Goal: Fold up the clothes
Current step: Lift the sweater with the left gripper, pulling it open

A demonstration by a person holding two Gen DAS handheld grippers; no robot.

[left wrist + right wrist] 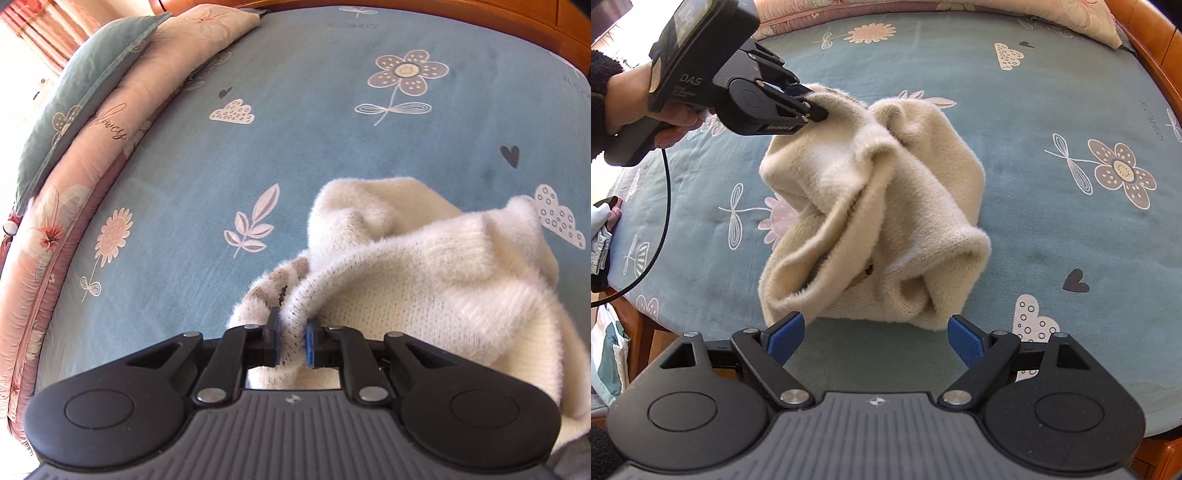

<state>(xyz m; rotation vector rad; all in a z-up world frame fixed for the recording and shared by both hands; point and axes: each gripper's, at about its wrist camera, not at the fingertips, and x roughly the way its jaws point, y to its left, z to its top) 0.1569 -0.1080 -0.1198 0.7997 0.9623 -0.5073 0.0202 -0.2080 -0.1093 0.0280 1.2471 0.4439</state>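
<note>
A blue bedsheet [1034, 122] printed with flowers, clouds and hearts covers the bed and fills most of both views; a pink quilt [122, 122] and a grey-green pillow [85, 77] lie piled along its far edge, against a wooden bed frame [1145, 48]; a cream fuzzy sweater [871, 206] sits crumpled in a heap near the middle of the sheet, one edge lifted off the bed; the left gripper [816, 107], held in a hand [639, 99] with a dark sleeve, is clenched on that raised edge, its blue pads pinching a fold of knit; the right gripper [875, 339] hangs just beside the near hem of the sweater, its jaws spread wide and grasping nothing; a black cable [666, 206] trails from the left gripper's handle.
</note>
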